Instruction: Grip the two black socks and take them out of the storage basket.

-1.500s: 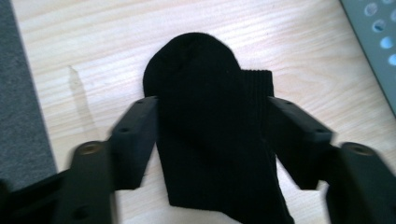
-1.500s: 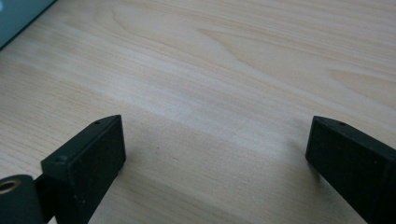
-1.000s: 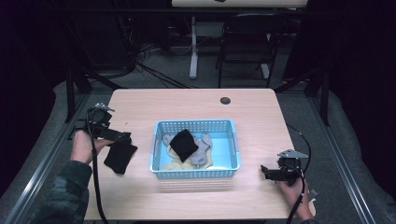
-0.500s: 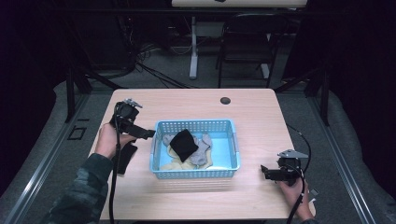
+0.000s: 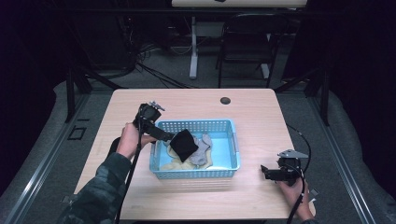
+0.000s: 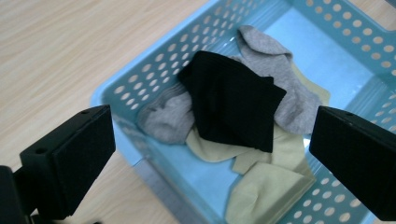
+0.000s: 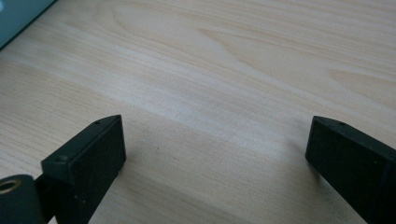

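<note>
Two claws in play, both spread wide with nothing in them. Left claw [image 5: 169,136] sits at centre-left of the high view, poking over the basket's [image 5: 231,140] left rim, right by the black sock [image 5: 183,144]. In the left claw view, the black sock [image 6: 232,99] lies mid-frame on top of the pile, draped over a grey sock [image 6: 266,51] and a pale yellow one [image 6: 261,186], all inside the blue basket [image 6: 154,88]. Right claw [image 5: 265,172] is down at the lower right of the high view, low over the bare worktop [image 5: 261,107], well apart from the basket. Right claw view has wood grain between its jaws and a sliver of basket in the top-left corner.
</note>
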Demonstrator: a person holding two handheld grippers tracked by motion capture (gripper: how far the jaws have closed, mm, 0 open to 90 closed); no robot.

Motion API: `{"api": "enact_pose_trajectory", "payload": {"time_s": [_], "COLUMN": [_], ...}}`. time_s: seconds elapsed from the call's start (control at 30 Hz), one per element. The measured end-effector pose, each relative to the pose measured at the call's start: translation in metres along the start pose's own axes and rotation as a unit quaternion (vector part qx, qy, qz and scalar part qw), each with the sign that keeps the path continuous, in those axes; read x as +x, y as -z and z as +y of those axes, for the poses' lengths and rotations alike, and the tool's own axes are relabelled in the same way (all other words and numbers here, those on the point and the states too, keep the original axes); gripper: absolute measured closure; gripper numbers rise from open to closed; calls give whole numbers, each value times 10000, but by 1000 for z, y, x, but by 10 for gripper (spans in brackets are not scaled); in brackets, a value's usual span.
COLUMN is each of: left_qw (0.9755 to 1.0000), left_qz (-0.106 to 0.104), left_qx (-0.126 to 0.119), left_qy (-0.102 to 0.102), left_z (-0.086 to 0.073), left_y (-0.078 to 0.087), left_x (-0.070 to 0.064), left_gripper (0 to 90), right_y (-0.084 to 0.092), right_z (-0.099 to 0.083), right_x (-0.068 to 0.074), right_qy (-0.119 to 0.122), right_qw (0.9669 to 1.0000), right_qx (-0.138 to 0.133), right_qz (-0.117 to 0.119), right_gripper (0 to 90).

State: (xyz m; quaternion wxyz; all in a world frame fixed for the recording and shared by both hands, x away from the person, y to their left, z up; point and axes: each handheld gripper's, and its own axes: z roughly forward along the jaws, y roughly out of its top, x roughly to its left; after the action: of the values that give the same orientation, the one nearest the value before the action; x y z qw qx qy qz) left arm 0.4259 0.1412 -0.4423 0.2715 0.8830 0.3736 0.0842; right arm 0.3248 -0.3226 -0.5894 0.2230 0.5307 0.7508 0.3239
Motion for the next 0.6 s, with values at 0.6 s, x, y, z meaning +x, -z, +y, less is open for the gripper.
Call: {"api": "enact_pose_trajectory", "payload": {"time_s": [0.6], "left_qw": [9972], "left_qz": [-338], "left_qx": [656], "left_qy": [88], "left_z": [15], "left_y": [-59], "left_x": [-8], "left_gripper": [57], "right_y": [0], "right_z": [0], "right_x": [0], "right_qy": [5], "right_qw": [10000], "right_qx": [0], "right_qz": [4], "right_gripper": [45]}}
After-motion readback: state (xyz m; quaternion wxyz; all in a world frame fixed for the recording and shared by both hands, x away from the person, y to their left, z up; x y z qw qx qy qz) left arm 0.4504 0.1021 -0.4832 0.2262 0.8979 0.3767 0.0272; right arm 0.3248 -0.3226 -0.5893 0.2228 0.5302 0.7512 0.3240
